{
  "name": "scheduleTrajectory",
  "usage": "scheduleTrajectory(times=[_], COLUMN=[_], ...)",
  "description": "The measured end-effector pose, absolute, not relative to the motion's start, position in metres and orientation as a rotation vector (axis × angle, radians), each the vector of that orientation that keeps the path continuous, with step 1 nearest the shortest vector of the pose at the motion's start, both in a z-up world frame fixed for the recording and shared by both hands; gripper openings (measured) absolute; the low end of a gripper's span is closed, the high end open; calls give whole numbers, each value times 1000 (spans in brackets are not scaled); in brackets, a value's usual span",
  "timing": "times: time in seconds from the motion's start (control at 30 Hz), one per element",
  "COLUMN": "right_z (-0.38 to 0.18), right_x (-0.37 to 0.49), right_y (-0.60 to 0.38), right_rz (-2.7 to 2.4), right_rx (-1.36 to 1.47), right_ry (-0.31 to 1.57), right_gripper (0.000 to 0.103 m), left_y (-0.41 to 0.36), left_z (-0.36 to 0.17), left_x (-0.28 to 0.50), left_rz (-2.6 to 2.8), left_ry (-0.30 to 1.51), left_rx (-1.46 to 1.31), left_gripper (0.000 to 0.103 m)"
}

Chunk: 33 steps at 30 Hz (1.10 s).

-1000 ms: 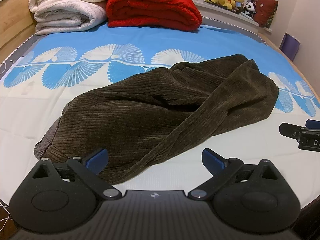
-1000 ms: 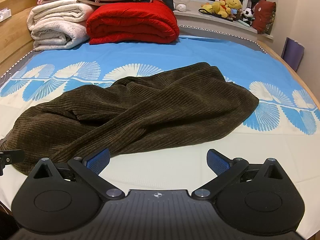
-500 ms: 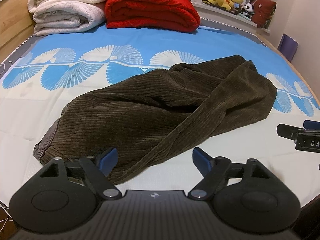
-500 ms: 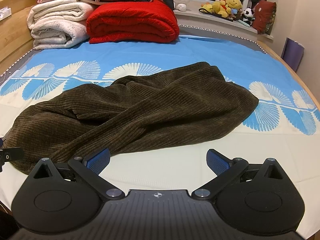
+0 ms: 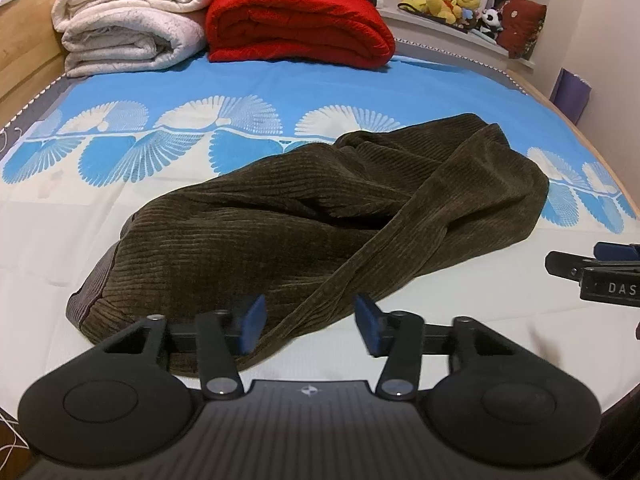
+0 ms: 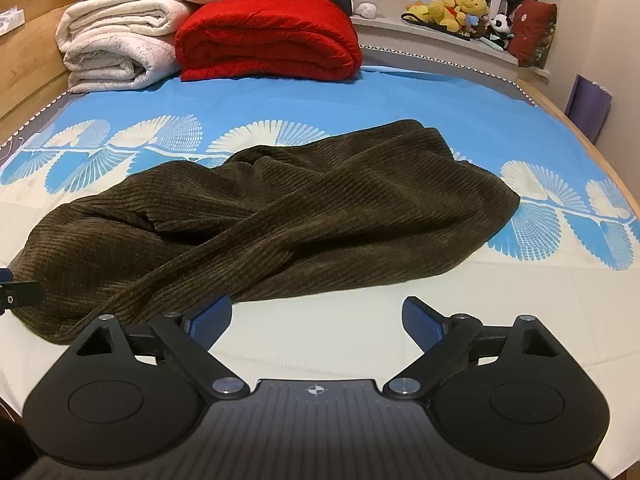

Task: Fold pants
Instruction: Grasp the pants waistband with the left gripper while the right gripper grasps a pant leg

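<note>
Lying in a loose heap on the near half of the bed sheet [image 5: 280,92], the brown corduroy pants [image 5: 304,220] are not yet flat: a long band of the cloth crosses over the rest and runs down to the near edge. The left gripper [image 5: 310,326] hangs just over that near edge with its jaws closing; the tip of the band lies between the blue pads [image 5: 252,320], which do not yet press on it. The right gripper [image 6: 316,318] sits to the right of it, over bare sheet at the pants' near edge, jaws still wide but beginning to close, with nothing between them.

From here the likely trouble is a poor grab. The left pads may pinch only the crossing band and not the layers under it, so a lift would drag the heap into a tighter twist. The right gripper, closing where it is, would catch sheet or nothing at all, since the cloth lies beside its left pad only. Thick corduroy can also slip from a shallow pinch. The red blanket [image 5: 296,24] and white blankets [image 5: 132,28] at the far end are well apart.
</note>
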State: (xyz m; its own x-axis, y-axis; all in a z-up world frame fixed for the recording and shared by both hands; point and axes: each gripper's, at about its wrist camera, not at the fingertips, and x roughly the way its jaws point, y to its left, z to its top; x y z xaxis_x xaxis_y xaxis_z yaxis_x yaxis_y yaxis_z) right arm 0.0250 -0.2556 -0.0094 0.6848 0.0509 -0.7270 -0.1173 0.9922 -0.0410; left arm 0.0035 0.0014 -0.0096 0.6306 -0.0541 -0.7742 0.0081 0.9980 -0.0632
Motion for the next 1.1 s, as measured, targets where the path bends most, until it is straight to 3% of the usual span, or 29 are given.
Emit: scheduleTrajectory(times=[0.23, 0.4, 0.47, 0.57, 0.63, 0.73, 0.9, 1.03, 1.1], right_z=[-9, -7, -4, 3, 9, 19, 21, -6, -25], right_x=[26, 27, 28, 30, 33, 53, 128, 194, 220], right_y=[-259, -260, -261, -269, -276, -294, -310, -328, -332], right_rz=[105, 129, 140, 146, 144, 130, 75, -11, -37], right_rx=[-58, -29, -7, 47, 84, 135, 113, 198, 232], right_ry=[815, 814, 802, 767, 734, 686, 646, 678, 714], right_gripper=[81, 47, 42, 41, 41, 42, 42, 43, 50], left_y=[15, 32, 45, 73, 89, 107, 111, 118, 120], left_z=[19, 49, 46, 14, -13, -2, -5, -11, -16], left_x=[16, 54, 70, 85, 99, 111, 130, 135, 135], left_rz=[-137, -163, -134, -50, 46, 23, 58, 57, 71], left_ry=[884, 821, 801, 836, 1009, 957, 973, 987, 996], left_rx=[-77, 39, 48, 8, -30, -156, -131, -130, -107], left_gripper=[24, 24, 24, 24, 19, 19, 19, 19, 19])
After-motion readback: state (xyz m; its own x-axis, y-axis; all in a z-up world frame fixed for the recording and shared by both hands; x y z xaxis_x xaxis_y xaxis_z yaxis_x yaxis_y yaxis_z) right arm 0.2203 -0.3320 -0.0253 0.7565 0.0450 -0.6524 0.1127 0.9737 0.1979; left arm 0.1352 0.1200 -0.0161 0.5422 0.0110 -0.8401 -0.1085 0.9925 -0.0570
